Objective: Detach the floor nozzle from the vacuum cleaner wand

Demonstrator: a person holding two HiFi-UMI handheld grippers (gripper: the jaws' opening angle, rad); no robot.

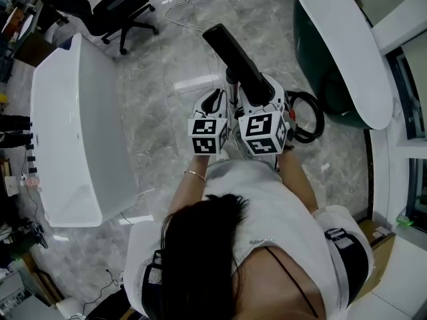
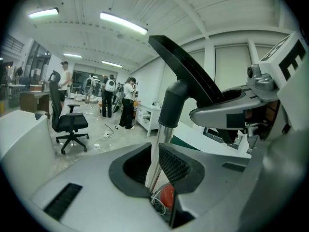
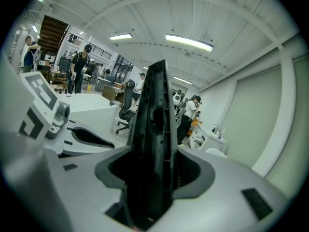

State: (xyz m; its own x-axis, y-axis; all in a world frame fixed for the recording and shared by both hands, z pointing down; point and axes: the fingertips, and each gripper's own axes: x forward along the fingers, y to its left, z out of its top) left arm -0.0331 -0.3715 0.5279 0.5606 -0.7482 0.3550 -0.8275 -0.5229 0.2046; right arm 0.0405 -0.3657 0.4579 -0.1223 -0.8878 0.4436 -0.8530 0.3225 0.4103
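Observation:
In the head view the black floor nozzle (image 1: pixel 233 55) points up and away from me on a shiny metal wand (image 1: pixel 231 89). My left gripper (image 1: pixel 219 104) is shut on the wand just below the nozzle's black neck. In the left gripper view the silver tube (image 2: pixel 157 153) runs up between the dark pads into the neck (image 2: pixel 172 105). My right gripper (image 1: pixel 261 95) sits beside it on the right. Its view shows the nozzle (image 3: pixel 154 144) edge-on, filling the gap, with both pads against its sides. A red part (image 2: pixel 166 195) shows low behind the wand.
A long white table (image 1: pixel 73 132) stands to the left, with a black office chair (image 1: pixel 113 9) beyond it. A curved white and green counter (image 1: pixel 347 39) is at the right. A black hose loop (image 1: pixel 310 115) lies on the marble floor. Several people stand far off (image 2: pixel 128 103).

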